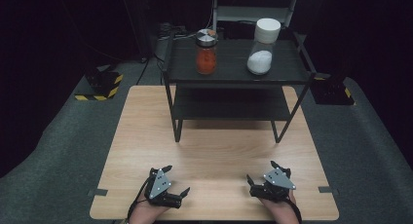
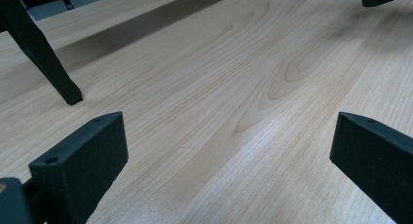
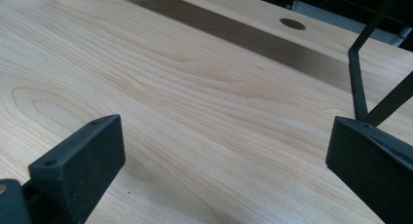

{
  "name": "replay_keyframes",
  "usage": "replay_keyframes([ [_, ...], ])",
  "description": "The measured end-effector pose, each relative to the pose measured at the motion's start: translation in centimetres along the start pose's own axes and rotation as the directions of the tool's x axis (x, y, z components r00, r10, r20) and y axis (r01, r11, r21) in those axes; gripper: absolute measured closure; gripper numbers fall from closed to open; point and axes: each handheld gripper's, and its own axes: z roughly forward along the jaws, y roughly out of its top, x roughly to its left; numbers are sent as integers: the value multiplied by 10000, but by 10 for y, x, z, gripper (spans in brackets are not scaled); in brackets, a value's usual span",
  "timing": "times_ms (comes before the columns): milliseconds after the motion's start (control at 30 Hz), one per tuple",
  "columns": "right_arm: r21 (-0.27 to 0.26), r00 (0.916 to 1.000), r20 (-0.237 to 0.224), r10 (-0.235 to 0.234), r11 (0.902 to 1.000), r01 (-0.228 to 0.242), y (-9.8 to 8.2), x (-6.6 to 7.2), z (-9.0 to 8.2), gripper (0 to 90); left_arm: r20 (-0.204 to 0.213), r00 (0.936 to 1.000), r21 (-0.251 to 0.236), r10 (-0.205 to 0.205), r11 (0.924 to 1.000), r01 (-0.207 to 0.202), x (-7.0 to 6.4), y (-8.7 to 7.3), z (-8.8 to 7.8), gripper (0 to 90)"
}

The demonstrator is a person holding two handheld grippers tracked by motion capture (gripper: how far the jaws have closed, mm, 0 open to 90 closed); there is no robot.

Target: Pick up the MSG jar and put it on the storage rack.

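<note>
A jar of orange-red contents with a metal lid stands on the top of a black two-tier shelf, toward its left. Toward the right of that top stands a taller jar of white powder with a white lid. My left gripper rests near the table's front edge at the left, open with nothing between its jaws. My right gripper rests at the front right, also open and holding nothing. Both are far from the jars, with bare wood under them.
The shelf stands on the far half of the wooden table; one of its legs rises ahead of the left gripper and another leg ahead of the right. Striped floor bases flank the table. A round hole marks the tabletop.
</note>
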Motion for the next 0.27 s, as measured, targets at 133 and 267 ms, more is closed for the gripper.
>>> replay_keyframes([
  [133,-24,10000,35,3,10000,-3,0,0,0,2,36,10000,32,-34,10000,34,1,1,0,7],
  [267,4,10000,24,-8,10000,8,0,0,0,3,129,9998,85,-137,9999,136,4,1,1,7],
])
